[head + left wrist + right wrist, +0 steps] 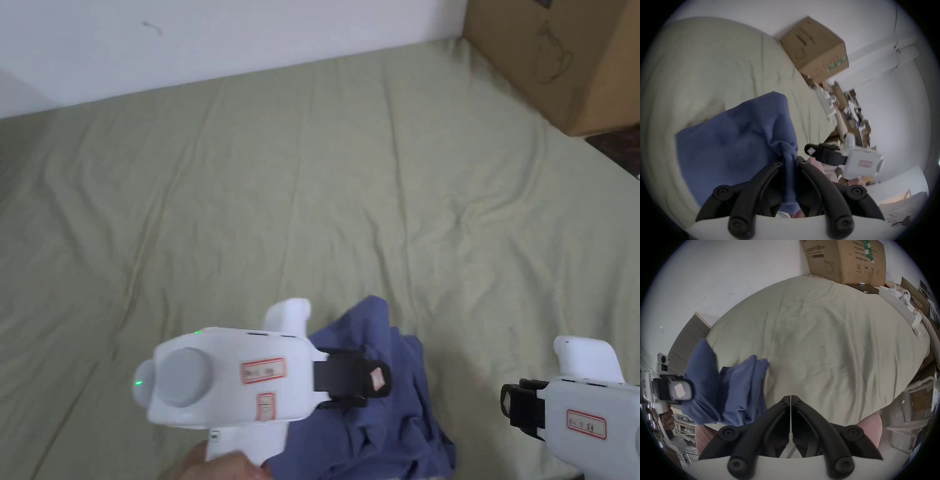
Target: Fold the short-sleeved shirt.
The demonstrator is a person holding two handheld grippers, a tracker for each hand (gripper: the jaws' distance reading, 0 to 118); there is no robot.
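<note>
A blue short-sleeved shirt (381, 406) hangs bunched over the near edge of the pale green bed sheet (300, 206). My left gripper (375, 380) is shut on a fold of the shirt (737, 138), lifting it; in the left gripper view the cloth runs between both jaws of that gripper (789, 160). From the right gripper view the shirt (737, 386) droops beside the left gripper (688, 390). My right gripper (507, 400) hovers to the right of the shirt, apart from it; its jaws meet with nothing between them at the right gripper (791, 396).
A large cardboard box (562, 56) stands at the bed's far right corner against the white wall (187, 37). Cluttered items (907, 305) line the bed's right side. Wide bare sheet lies ahead of both grippers.
</note>
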